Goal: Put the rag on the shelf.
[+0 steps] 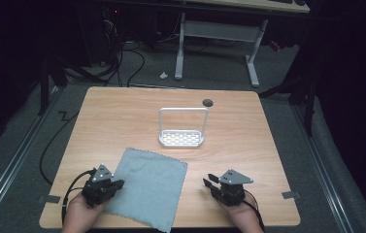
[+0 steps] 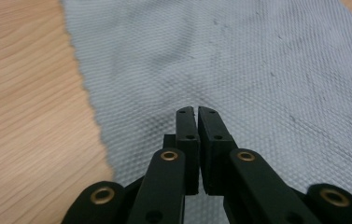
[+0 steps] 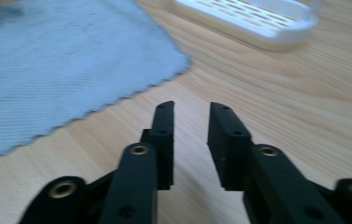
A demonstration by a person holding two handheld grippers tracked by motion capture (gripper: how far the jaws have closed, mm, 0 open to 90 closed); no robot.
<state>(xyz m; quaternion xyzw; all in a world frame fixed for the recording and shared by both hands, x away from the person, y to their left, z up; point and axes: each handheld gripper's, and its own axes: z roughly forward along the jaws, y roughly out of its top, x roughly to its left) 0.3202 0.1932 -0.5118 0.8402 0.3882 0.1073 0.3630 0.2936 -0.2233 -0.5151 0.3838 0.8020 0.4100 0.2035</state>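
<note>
A grey-blue cloth [image 1: 149,187] lies flat at the front of the wooden table [image 1: 248,145], one corner past the front edge. My left gripper [image 1: 120,184] rests at the cloth's left edge. In the left gripper view its jaws [image 2: 196,110] stand shut over the cloth [image 2: 211,60], with only a thin slit between them and nothing in it. My right gripper [image 1: 208,182] sits to the right of the cloth, over bare wood. In the right gripper view it [image 3: 192,105] is open and empty, and the cloth [image 3: 47,60] lies ahead to its left.
A white slotted rack [image 1: 181,139] with a tall wire frame stands at the table's middle, also seen low and close [image 3: 257,21]. A dark round hole [image 1: 207,102] is near the far edge. Beyond the table stand a desk's legs [image 1: 252,63] and floor cables.
</note>
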